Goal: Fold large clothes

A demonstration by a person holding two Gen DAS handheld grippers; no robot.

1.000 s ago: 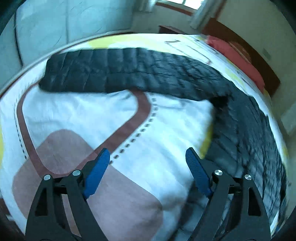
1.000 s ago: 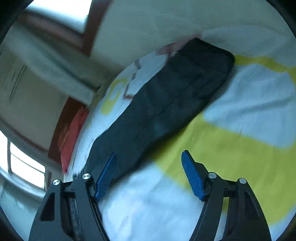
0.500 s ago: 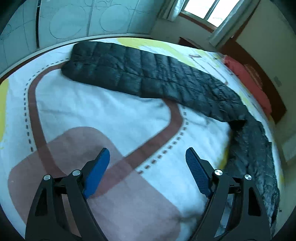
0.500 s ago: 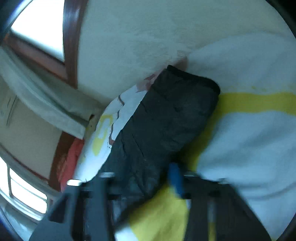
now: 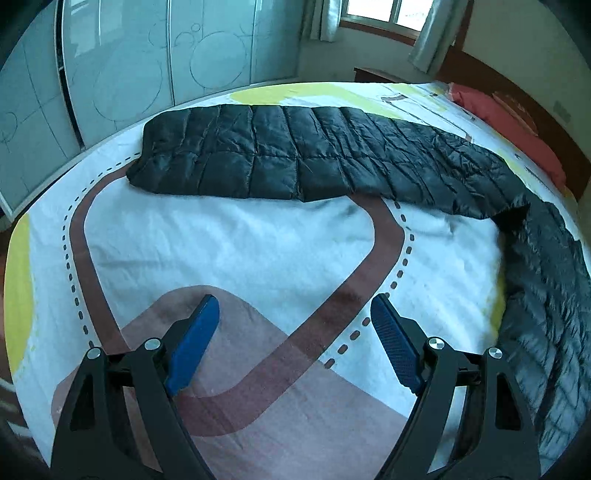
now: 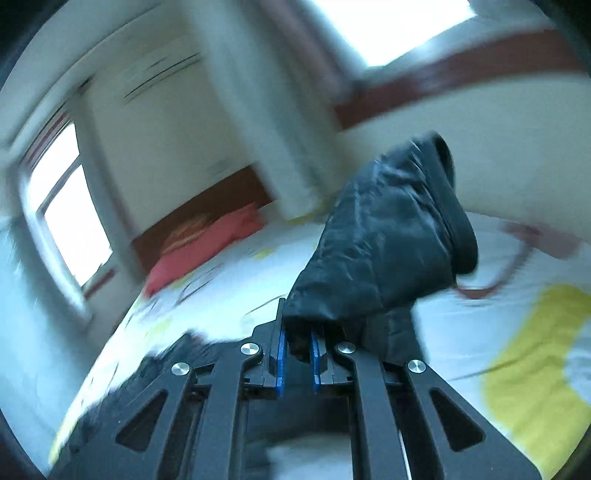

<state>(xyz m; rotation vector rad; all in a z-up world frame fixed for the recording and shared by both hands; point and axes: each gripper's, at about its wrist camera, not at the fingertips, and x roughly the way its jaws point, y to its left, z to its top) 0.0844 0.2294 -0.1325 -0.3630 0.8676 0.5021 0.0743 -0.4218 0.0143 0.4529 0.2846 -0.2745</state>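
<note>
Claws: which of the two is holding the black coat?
The right claw: its blue pads are shut on a coat sleeve. The left claw gapes open over the bedsheet.

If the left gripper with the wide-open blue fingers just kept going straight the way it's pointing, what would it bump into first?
Most likely the bedsheet. The left gripper is open and empty, tilted down at bare patterned sheet. The black puffer jacket lies farther on, so it would probably land short of it, though depth is hard to judge here.

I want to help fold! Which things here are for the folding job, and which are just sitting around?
For the job:
- black puffy jacket
- its sleeve, pinched in the right gripper
- left gripper, open over the bedspread

Just sitting around:
- red pillow
- wardrobe doors
- window
</note>
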